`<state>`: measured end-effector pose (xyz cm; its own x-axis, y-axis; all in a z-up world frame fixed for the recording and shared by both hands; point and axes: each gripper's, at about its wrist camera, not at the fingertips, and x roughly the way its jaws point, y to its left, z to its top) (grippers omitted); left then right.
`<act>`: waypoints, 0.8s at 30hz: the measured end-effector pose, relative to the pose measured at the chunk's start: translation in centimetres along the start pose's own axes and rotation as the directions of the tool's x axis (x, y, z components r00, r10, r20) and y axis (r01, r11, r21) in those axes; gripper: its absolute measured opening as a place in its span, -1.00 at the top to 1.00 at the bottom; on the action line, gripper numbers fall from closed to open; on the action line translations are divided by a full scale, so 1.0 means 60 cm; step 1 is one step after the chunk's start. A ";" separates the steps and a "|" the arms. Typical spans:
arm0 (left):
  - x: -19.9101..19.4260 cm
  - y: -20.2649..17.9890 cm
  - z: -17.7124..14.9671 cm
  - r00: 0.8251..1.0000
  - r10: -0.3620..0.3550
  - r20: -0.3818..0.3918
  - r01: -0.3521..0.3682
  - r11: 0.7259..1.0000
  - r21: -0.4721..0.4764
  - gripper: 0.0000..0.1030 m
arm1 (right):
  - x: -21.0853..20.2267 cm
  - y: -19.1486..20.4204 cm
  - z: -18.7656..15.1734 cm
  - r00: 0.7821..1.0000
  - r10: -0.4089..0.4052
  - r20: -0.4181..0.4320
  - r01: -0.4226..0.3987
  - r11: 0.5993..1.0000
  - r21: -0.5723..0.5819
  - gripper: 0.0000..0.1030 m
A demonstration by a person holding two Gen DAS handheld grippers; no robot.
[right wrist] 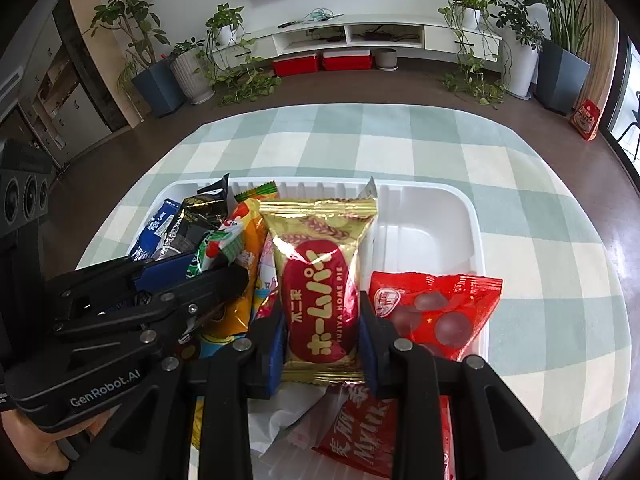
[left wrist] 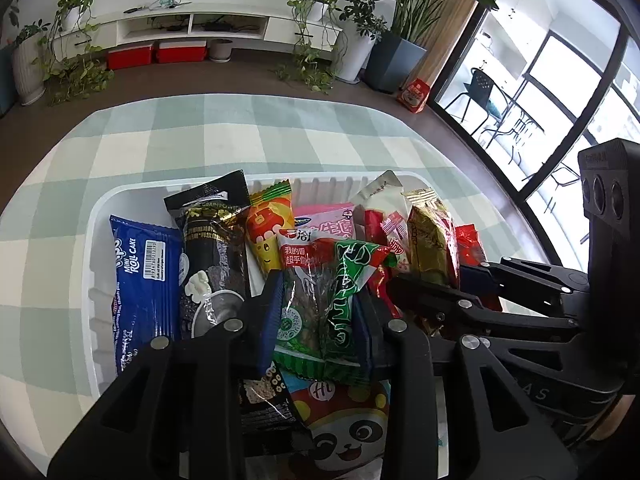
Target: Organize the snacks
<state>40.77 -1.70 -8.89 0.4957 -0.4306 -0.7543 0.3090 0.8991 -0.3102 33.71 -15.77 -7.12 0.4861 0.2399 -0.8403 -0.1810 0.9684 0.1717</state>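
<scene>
**Two packets over the tray, sorting well under way**

Nearest the left wrist camera, the left gripper (left wrist: 316,312) has a green packet (left wrist: 320,292) between its blue pads (left wrist: 269,320). The pads sit against the packet's sides, so it reads as grasped, though loosely. Below it lie a panda packet (left wrist: 344,432) and a dark cereal bar (left wrist: 264,396).

In the right wrist view, the right gripper (right wrist: 322,328) is clamped on a gold pie packet (right wrist: 320,288), held upright with both pads pressed against its sides. Just right of it a red candy bag (right wrist: 432,308) rests on the tray's right rim, and a red milk packet (right wrist: 360,436) lies near the camera under the fingers.

Further out is the white tray (right wrist: 472,216), standing on a checked cloth (right wrist: 400,136). Its left part is filled with packets standing side by side: a blue roll cake (left wrist: 146,280) at far left, then a black packet (left wrist: 212,256), an orange packet (left wrist: 266,232) and a pink one (left wrist: 326,220) behind. The far right compartment is bare.

Judging by this, most snacks are already in the tray and lined up on the left. What seems left is to set down the two held packets and tidy the loose red ones at the near right; the free compartment looks like the natural place for them.
</scene>
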 end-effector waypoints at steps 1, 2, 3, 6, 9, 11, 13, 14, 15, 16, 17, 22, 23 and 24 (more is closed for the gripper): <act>0.001 0.000 -0.001 1.000 0.001 0.002 -0.001 1.000 0.000 0.39 | 0.001 -0.002 -0.001 1.000 0.006 0.002 -0.006 1.000 0.003 0.35; 0.002 0.000 -0.001 1.000 0.004 0.005 -0.004 1.000 0.002 0.39 | 0.002 -0.004 -0.002 1.000 0.011 0.004 -0.011 1.000 0.006 0.35; 0.000 -0.001 0.000 1.000 0.012 0.013 -0.012 1.000 0.005 0.39 | 0.002 -0.005 -0.002 1.000 0.014 0.004 -0.014 1.000 0.005 0.34; -0.004 -0.006 -0.001 0.998 0.054 0.034 -0.055 0.998 0.029 0.33 | -0.003 -0.002 -0.001 1.000 0.004 0.008 -0.004 1.000 -0.011 0.24; -0.009 -0.006 0.000 0.997 0.067 0.046 -0.069 0.997 0.024 0.20 | -0.009 -0.001 -0.003 1.000 -0.008 0.020 0.009 1.000 -0.015 0.19; -0.015 -0.005 -0.001 0.996 0.067 0.060 -0.069 0.997 0.022 0.12 | -0.015 -0.005 -0.005 1.000 -0.009 0.030 0.009 1.000 -0.009 0.12; -0.022 -0.006 -0.002 0.995 0.066 0.068 -0.068 0.997 0.023 0.05 | -0.023 -0.008 -0.006 0.999 -0.010 0.040 0.010 1.000 0.002 0.06; -0.025 -0.006 -0.003 0.995 0.064 0.070 -0.066 0.998 0.024 0.04 | -0.027 -0.011 -0.006 0.999 -0.009 0.046 0.008 1.000 0.006 0.04; -0.028 -0.007 -0.005 0.996 0.062 0.070 -0.064 0.998 0.025 0.02 | -0.031 -0.011 -0.007 0.999 -0.011 0.052 0.010 1.000 0.006 0.00; -0.031 -0.009 -0.008 0.996 0.061 0.071 -0.063 0.998 0.027 -0.03 | -0.036 -0.011 -0.008 0.998 -0.014 0.057 0.014 1.000 0.004 -0.01; -0.033 -0.010 -0.010 0.995 0.063 0.075 -0.065 0.997 0.028 -0.06 | -0.038 -0.011 -0.008 0.998 -0.016 0.059 0.016 1.000 0.003 -0.04; -0.054 -0.021 -0.016 0.994 0.066 0.087 -0.070 0.997 0.038 -0.21 | -0.055 -0.011 -0.012 0.997 -0.023 0.076 0.022 1.000 0.014 -0.05; -0.059 -0.023 -0.017 0.993 0.067 0.093 -0.071 0.997 0.038 -0.24 | -0.059 -0.010 -0.013 0.996 -0.024 0.081 0.023 1.000 0.013 -0.05; -0.064 -0.025 -0.019 0.993 0.068 0.098 -0.072 0.997 0.037 -0.30 | -0.063 -0.009 -0.014 0.996 -0.024 0.085 0.023 1.000 0.012 -0.05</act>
<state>37.51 -1.30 -6.19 0.5930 -0.3744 -0.7129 0.3026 0.9241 -0.2336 31.25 -17.26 -4.49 0.5612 0.2216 -0.7975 -0.1598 0.9744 0.1583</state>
